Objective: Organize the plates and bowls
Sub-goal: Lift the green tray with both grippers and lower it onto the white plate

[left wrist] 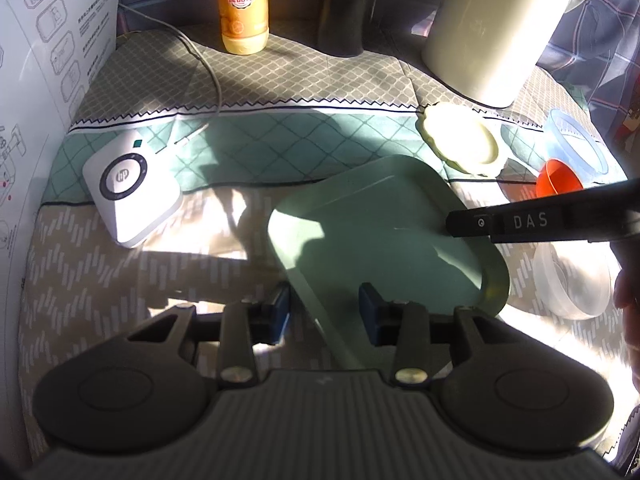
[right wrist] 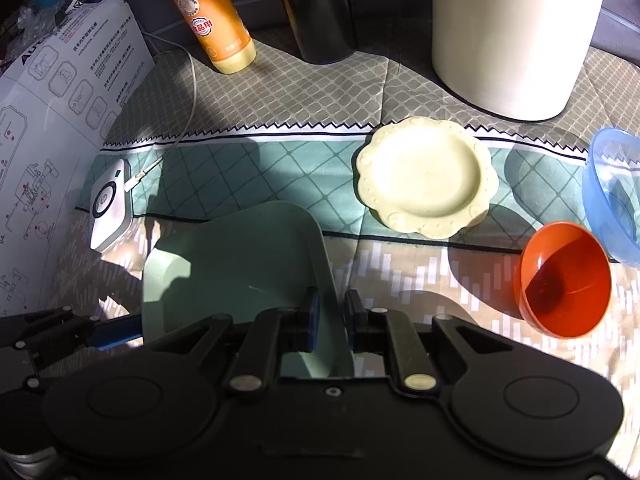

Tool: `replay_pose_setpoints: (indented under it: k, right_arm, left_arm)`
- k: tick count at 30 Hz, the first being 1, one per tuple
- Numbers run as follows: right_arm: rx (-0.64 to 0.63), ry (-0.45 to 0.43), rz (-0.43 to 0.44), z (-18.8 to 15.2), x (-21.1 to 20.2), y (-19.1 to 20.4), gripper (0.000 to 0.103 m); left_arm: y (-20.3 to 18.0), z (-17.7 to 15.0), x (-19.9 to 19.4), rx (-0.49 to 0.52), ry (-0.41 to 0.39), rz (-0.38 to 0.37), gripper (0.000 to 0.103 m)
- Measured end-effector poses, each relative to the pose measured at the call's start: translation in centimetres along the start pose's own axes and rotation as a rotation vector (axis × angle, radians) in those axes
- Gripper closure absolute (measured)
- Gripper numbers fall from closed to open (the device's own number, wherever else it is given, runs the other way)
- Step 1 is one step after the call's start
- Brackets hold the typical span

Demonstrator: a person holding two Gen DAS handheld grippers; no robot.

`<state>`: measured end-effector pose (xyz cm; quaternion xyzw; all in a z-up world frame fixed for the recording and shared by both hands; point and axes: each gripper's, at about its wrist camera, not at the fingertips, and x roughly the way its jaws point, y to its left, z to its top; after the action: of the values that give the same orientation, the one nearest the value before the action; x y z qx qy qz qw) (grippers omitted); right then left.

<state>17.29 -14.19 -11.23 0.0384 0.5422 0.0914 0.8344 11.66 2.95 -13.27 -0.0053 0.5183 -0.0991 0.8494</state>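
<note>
A green rectangular plate (left wrist: 384,232) is held tilted above the patterned cloth. My right gripper (right wrist: 332,320) is shut on its right edge (right wrist: 240,264); its arm also shows in the left wrist view (left wrist: 532,222). My left gripper (left wrist: 324,308) is open, its jaws either side of the plate's near edge, apart from it. A pale yellow scalloped plate (right wrist: 424,178) lies beyond. An orange bowl (right wrist: 564,280), a blue bowl (right wrist: 612,196) and a clear bowl (left wrist: 572,280) sit to the right.
A white HP device (left wrist: 128,188) with a cable lies at left beside a printed cardboard box (left wrist: 44,60). An orange detergent bottle (left wrist: 242,4), a dark container (left wrist: 348,8) and a cream cylindrical container (left wrist: 492,28) stand at the back.
</note>
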Motion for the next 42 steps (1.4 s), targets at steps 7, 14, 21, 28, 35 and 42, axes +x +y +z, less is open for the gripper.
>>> replay_pose_setpoints:
  k: [7,14,21,28,35,42]
  right_arm:
    - [-0.012,-0.011,0.011,-0.1,0.0,-0.1,0.088]
    - [-0.041,-0.034,0.0,-0.5,0.0,0.3,0.087]
    - [-0.088,-0.045,-0.083,-0.7,-0.3,2.2,0.087]
    - [-0.089,-0.04,-0.057,-0.7,-2.4,3.0,0.087]
    - [-0.103,-0.054,-0.025,-1.3,-5.2,4.9,0.087]
    - [-0.123,-0.057,0.041,-3.5,-8.0,7.2,0.087]
  left_arm:
    - [-0.2,-1.1,-0.3,0.029,0.01,0.011,0.057]
    - [-0.7,-1.3,-0.2,0.035,0.009,-0.025,0.069]
    - [-1.5,-0.6,-1.0,0.03,-0.01,0.032,0.072]
    - [-0.4,0.3,-3.8,-0.009,-0.05,0.039,0.072]
    - [0.9,-0.7,-7.4,-0.009,-0.101,0.048,0.072]
    - [2.8,-3.5,-10.4,-0.026,-0.112,0.045,0.072]
